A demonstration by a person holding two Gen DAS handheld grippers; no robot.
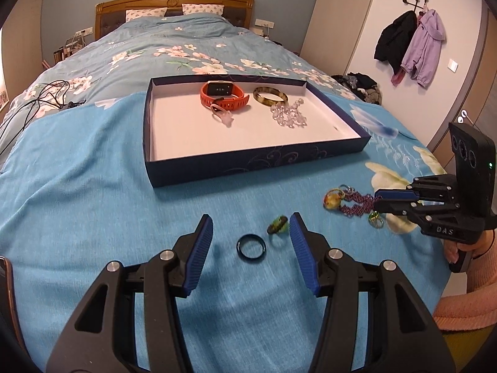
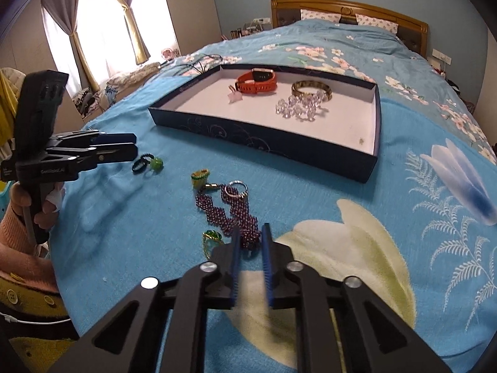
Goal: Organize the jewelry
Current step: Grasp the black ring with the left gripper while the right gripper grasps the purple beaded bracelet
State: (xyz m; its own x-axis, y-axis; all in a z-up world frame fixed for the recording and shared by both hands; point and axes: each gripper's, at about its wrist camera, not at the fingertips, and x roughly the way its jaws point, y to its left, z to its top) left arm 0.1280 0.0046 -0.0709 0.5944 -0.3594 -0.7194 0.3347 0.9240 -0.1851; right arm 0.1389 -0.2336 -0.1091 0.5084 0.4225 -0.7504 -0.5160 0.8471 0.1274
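Note:
A dark blue tray (image 1: 248, 168) (image 2: 279, 149) lies on the bed and holds an orange watch (image 1: 225, 93) (image 2: 257, 82), a tortoiseshell bangle (image 1: 270, 97) (image 2: 310, 90), a clear bead bracelet (image 1: 289, 113) (image 2: 298, 107) and a pink charm (image 1: 225, 116) (image 2: 234, 96). My left gripper (image 1: 251, 227) (image 2: 135, 147) is open around a black ring (image 1: 251, 246) (image 2: 139, 164); a green ring (image 1: 277, 224) (image 2: 157, 163) lies by its right finger. My right gripper (image 2: 250, 233) (image 1: 377, 199) is nearly shut around the end of a purple beaded bracelet (image 2: 230, 211) (image 1: 357, 205).
A yellow bead charm (image 1: 331, 200) (image 2: 200, 177), a silver key ring (image 2: 236, 189) and a green-stone ring (image 2: 212, 237) (image 1: 375, 219) lie on the turquoise blanket (image 1: 93, 202) around the bracelet. Black cables (image 1: 37, 99) lie far left. Coats (image 1: 410, 43) hang on the wall.

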